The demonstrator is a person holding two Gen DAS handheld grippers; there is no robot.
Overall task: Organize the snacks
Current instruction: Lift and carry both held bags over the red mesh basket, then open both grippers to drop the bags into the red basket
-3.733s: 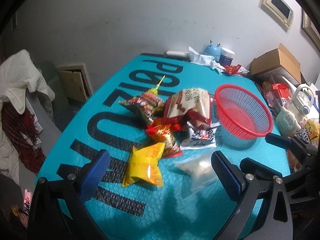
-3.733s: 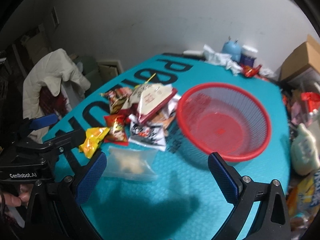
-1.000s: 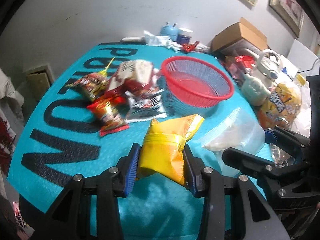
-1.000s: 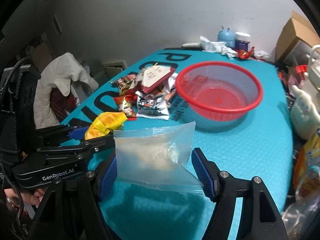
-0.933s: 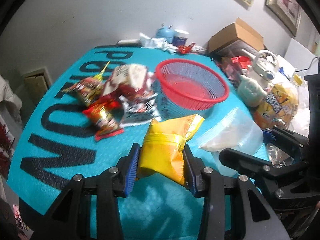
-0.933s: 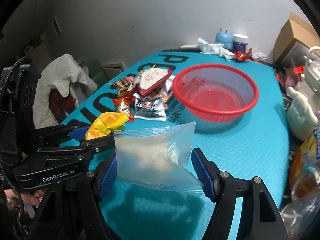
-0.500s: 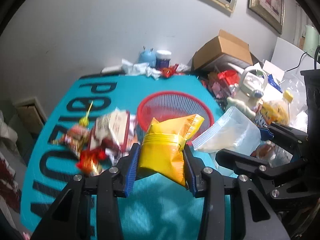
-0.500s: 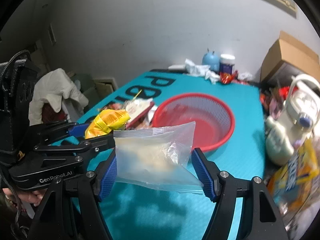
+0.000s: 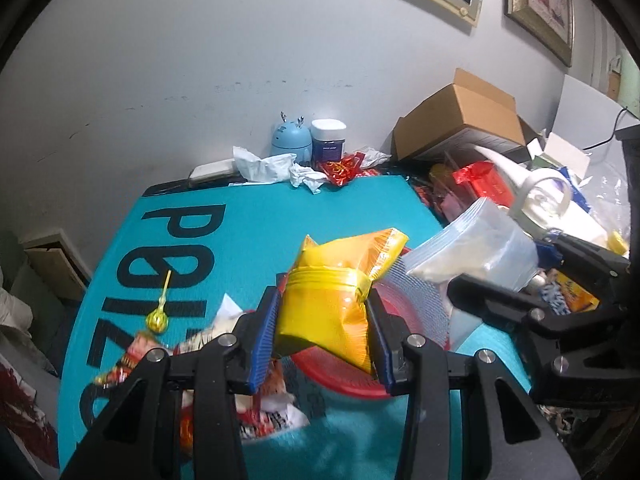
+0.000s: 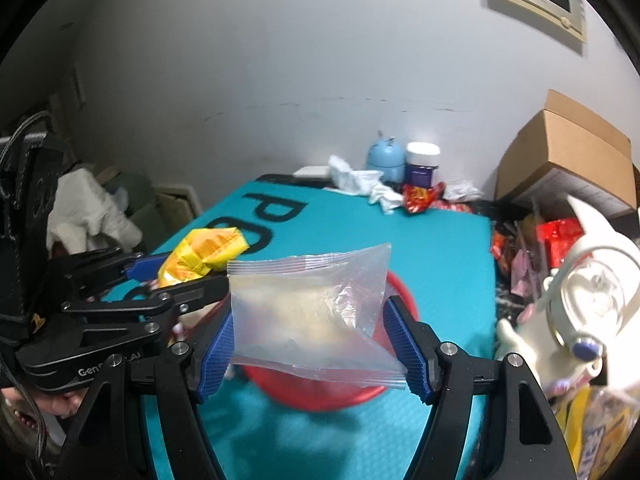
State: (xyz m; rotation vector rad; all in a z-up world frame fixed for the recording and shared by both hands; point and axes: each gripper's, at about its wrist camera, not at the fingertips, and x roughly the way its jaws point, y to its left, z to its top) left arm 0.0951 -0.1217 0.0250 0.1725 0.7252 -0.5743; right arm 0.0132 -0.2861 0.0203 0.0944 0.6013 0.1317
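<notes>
Left gripper (image 9: 323, 342) clamps the yellow snack bag (image 9: 332, 304), held above the red basket (image 9: 416, 312), hiding most of it. Right gripper (image 10: 314, 342) clamps the clear zip bag (image 10: 312, 316) over the basket; contents indistinct. Remaining snack pile (image 9: 256, 400) left of basket, blurred.

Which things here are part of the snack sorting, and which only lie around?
Part of the job:
- yellow snack bag, held in the left tongs
- clear zip bag, held in the right tongs
- red basket
- snack packets on the teal mat

Lying about:
- cardboard box
- blue jar
- crumpled tissue
</notes>
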